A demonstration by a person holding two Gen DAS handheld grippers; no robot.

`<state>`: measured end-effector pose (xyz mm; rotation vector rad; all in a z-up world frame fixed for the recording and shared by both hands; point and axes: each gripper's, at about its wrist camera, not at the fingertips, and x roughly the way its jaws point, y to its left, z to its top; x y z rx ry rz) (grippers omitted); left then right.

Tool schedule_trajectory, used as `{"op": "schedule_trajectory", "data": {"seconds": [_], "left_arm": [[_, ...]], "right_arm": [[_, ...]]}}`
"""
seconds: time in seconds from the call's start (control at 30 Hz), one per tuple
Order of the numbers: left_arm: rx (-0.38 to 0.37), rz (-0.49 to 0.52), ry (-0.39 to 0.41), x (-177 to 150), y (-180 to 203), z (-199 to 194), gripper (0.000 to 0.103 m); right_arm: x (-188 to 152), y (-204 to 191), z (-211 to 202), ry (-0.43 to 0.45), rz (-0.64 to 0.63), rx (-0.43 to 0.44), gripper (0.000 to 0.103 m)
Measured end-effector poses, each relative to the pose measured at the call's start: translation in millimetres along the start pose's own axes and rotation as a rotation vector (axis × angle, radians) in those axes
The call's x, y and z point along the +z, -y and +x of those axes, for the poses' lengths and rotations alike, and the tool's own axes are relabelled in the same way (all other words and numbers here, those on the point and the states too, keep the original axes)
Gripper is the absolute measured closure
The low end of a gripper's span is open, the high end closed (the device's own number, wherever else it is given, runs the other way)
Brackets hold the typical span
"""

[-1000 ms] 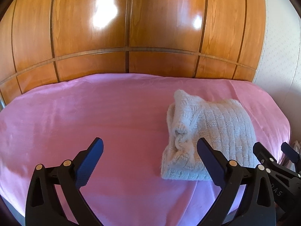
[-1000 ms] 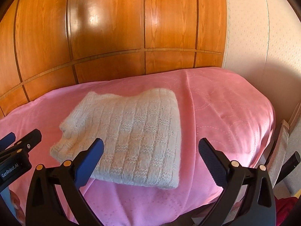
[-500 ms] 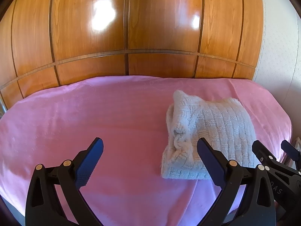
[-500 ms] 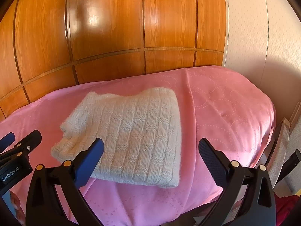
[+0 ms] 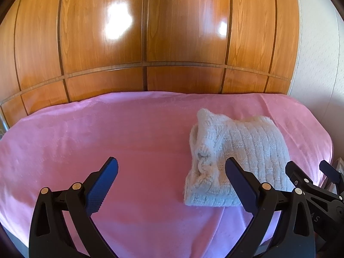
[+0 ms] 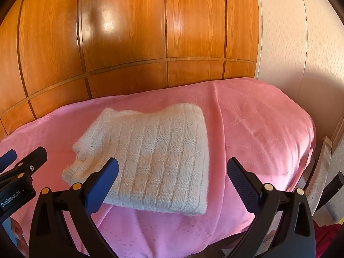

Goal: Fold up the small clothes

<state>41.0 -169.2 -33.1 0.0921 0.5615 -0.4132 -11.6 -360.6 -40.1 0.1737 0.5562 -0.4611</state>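
Observation:
A small white knitted sweater point(image 5: 236, 157) point(image 6: 154, 154) lies folded into a compact rectangle on a pink blanket point(image 5: 107, 133) point(image 6: 258, 133). My left gripper point(image 5: 172, 172) hangs open above the blanket, its right finger in front of the sweater's near left corner, nothing held. My right gripper point(image 6: 172, 172) is open too, hovering over the sweater's near edge with nothing between its fingers. The right gripper point(image 5: 314, 172) shows at the right edge of the left wrist view; the left gripper point(image 6: 21, 161) shows at the left edge of the right wrist view.
A glossy wooden panelled wardrobe point(image 5: 150, 32) point(image 6: 129, 32) stands right behind the blanket-covered surface. A pale textured wall point(image 6: 301, 43) closes off the right side. The surface drops away at its right edge point(image 6: 309, 150), with furniture parts beyond.
Both grippers have drawn back and risen slightly from the sweater; both stay open. The sweater has not moved.

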Motion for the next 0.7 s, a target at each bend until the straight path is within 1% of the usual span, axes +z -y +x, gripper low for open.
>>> {"op": "schedule_trajectory", "data": {"seconds": [0.33, 0.43, 0.57, 0.7], "left_arm": [[0.001, 0.018, 0.014, -0.9, 0.5, -0.7, 0.004], [-0.009, 0.017, -0.004, -1.3, 0.3, 2.0, 0.004], [-0.002, -0.011, -0.032, -1.7, -3.3, 7.2, 0.004], [0.008, -0.026, -0.052, -3.2, -7.5, 12.5, 0.004]], "right_arm": [[1.2, -0.3, 4.6, -0.007, -0.010, 0.011, 0.003], [2.8, 0.7, 5.3, -0.006, -0.009, 0.017, 0.002], [6.9, 4.0, 7.0, 0.001, -0.003, 0.021, 0.002], [17.1, 16.7, 12.1, 0.005, 0.020, 0.024, 0.002]]}}
